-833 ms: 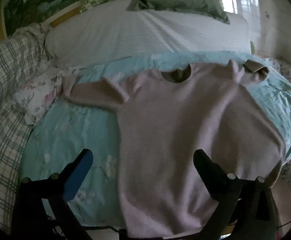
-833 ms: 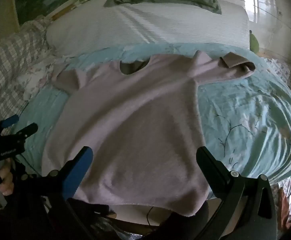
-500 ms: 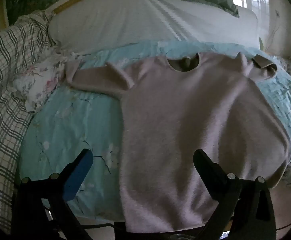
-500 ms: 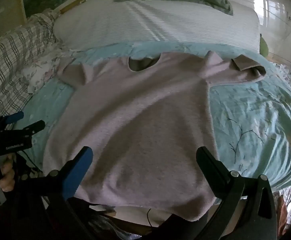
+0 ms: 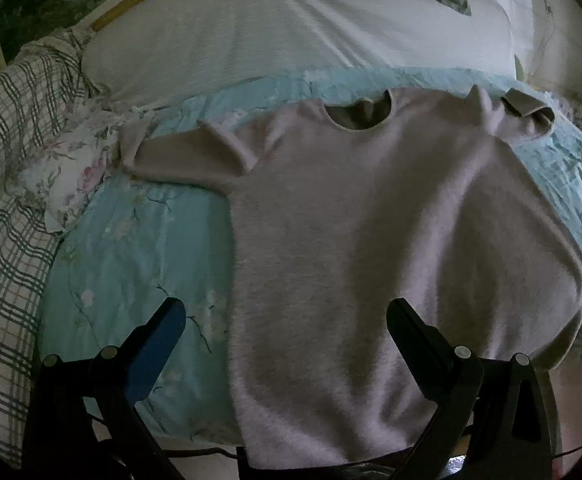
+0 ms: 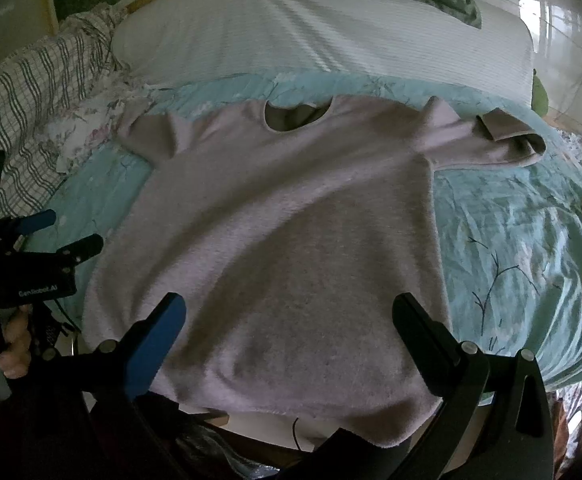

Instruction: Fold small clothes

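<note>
- Both claws stand wide apart and hold nothing: my left gripper (image 5: 283,320) hovers over the near left part of the garment, and my right gripper (image 6: 287,316) hovers over its near middle, neither one touching the cloth as far as I can judge.
- Between them lies the pale pink, fuzzy knitted sweater (image 6: 291,240), spread front side up on the light blue floral bedsheet (image 6: 531,240), with the round neck opening (image 6: 297,118) at the far end and the bottom hem hanging a little over the near edge of the bed.
- I think it is laid flat like this so that the side folds can be made cleanly; the body has only soft ripples.
- The left sleeve (image 5: 183,152) lies stretched out to the side, its end near the white floral pillow (image 5: 63,172); the right sleeve (image 6: 491,140) is also stretched out, but its cuff is turned back on itself (this should be straightened or simply folded in with the sleeve).
- From the right camera I see my left gripper (image 6: 59,240) at the left border of the sweater, just beside it, with the hand (image 6: 3,344) on its handle.
- My judgement: folding has not begun yet, and the open claws are held low and near so that each can take a sleeve or a side edge.
- Behind, the white ribbed blanket (image 5: 291,40) and the green-checked cloth (image 5: 7,160) stay well apart from the work.
</note>
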Demonstrator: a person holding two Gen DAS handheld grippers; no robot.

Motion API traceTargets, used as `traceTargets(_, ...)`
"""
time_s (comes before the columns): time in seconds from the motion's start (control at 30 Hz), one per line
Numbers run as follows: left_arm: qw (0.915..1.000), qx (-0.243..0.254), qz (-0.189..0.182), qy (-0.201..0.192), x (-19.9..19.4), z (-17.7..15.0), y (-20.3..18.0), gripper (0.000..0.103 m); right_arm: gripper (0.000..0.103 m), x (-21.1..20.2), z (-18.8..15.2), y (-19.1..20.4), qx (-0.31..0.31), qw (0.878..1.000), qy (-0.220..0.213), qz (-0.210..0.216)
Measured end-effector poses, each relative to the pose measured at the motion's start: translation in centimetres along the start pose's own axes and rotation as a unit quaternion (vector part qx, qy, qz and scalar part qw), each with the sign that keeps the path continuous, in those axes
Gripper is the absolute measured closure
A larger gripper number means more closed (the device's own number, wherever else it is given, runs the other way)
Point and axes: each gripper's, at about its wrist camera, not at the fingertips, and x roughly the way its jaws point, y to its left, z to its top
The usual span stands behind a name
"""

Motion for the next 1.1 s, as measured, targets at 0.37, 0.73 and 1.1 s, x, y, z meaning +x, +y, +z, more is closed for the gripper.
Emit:
traceTargets(0.37,0.9998,-0.004,-0.003,0.017,1.3,0.6,-0.5,0.002,0.000,0.9,0.6,0.0,0.001,1.000,0.002,0.011)
traceTargets(0.73,0.9998,-0.001,-0.004,0.019,1.6,0.7,-0.7,0.002,0.000,0.9,0.6,-0.2,0.008,1.000,-0.001,0.015)
traceTargets(1.1,0.9997,-0.003,-0.005,0.024,2.0,1.1,-0.8,0.002,0.000,1.0,0.7,0.0,0.008,1.000,-0.001,0.015)
